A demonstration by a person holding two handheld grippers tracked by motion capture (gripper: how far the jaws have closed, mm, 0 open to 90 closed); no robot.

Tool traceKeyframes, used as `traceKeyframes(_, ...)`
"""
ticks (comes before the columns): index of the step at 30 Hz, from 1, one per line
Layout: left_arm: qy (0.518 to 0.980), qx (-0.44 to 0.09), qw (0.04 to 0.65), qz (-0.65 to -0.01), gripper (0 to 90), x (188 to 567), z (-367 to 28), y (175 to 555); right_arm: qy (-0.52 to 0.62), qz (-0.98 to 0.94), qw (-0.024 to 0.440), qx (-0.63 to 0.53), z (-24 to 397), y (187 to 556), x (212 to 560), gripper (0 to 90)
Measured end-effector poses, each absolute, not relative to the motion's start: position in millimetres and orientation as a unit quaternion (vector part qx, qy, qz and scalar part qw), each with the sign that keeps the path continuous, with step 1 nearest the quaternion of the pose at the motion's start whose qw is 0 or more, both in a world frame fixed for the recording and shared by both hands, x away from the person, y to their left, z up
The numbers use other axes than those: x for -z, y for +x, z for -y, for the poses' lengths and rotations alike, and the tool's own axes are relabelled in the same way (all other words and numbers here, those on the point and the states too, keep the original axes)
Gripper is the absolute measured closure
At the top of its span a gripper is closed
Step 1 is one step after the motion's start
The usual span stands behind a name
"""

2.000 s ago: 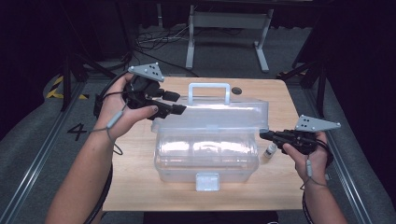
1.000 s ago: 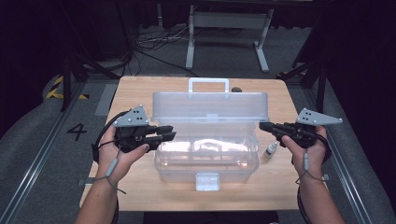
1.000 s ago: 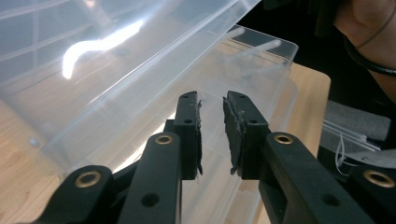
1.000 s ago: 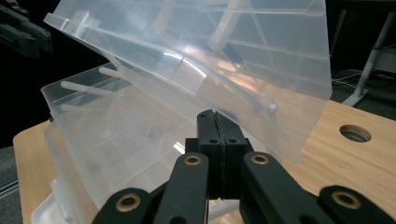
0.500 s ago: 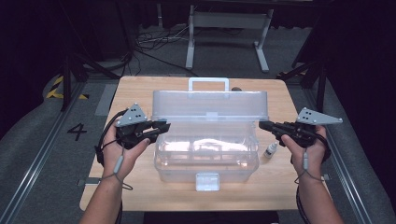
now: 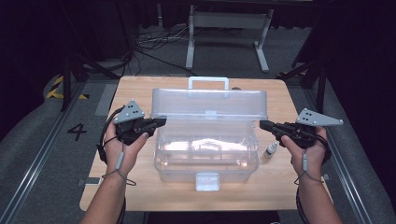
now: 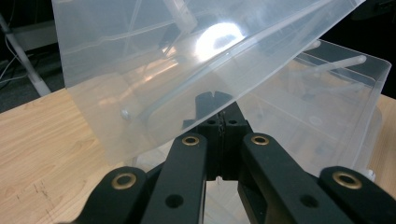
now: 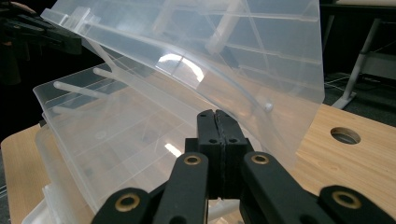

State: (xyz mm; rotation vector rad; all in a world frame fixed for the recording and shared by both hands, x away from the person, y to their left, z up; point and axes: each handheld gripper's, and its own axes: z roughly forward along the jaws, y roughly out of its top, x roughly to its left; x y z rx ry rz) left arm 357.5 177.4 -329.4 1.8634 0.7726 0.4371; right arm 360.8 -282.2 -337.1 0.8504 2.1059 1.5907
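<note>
box: one clear plastic storage box (image 6: 205, 154) sits mid-table, its front latch (image 6: 207, 181) facing the person.
lid: one hinged clear lid (image 6: 209, 103) stands raised above the box's rear edge, tilted, with one white carry handle (image 6: 208, 82) on its top.
left gripper: the left gripper (image 6: 159, 122) is at the box's left end, at the lid's left edge; its jaws have just been closing and now meet pad to pad, and the left gripper view shows nothing between them, with the lid's edge just beyond the tips.
right gripper: the right gripper (image 6: 264, 125) is at the box's right end, jaws pressed together and empty, tips just beside the lid's right edge.
bottle: one small dropper bottle (image 6: 271, 150) lies on the table just beside the box's right wall.
handling: I judge the box light, thin-walled and somewhat flexible, with smooth, slippery faces; the lid likely swings freely on its hinge and could drop if let go.
where to take hold: the lid's side edges or front lip for swinging it; the handle for carrying.
count: one box, one lid, one handle, one latch, one bottle, two grippers.
</note>
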Motion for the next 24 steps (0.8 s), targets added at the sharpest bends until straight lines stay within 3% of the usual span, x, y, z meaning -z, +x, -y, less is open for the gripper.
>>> traceKeyframes(24, 0.774, -0.187, 0.513, -0.319, 89.7, 324.1, -177.4, 367.8, 0.310, -0.743, 0.212, -0.555, 301.9, 346.4, 331.4, 82.1)
